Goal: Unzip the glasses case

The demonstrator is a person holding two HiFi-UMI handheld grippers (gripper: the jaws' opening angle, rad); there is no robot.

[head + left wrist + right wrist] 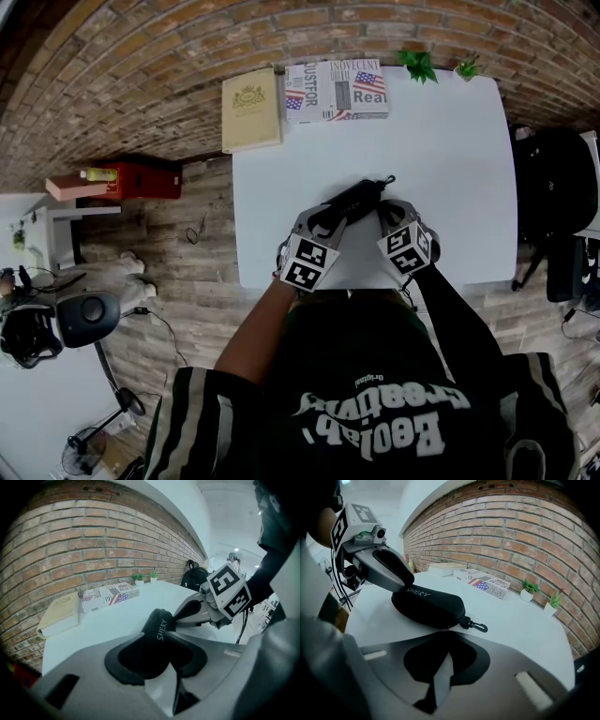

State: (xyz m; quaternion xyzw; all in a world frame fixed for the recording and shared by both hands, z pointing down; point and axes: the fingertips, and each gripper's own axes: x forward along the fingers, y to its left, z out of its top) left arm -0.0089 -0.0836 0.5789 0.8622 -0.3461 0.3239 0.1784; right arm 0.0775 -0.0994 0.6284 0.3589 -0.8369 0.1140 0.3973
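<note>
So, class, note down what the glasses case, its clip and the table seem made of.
The glasses case: matte black, likely fabric over a stiff moulded shell; it keeps its domed shape. The clip: dark, slightly shiny, metal or hard plastic, cannot tell which. The table: smooth white with soft reflections, probably laminate or painted board.

Black glasses case (359,198) on white table (450,141), left gripper (329,220) and right gripper (386,214) at its ends

Cream book (251,110), flag-print box (337,91), potted plants (418,65)
</note>
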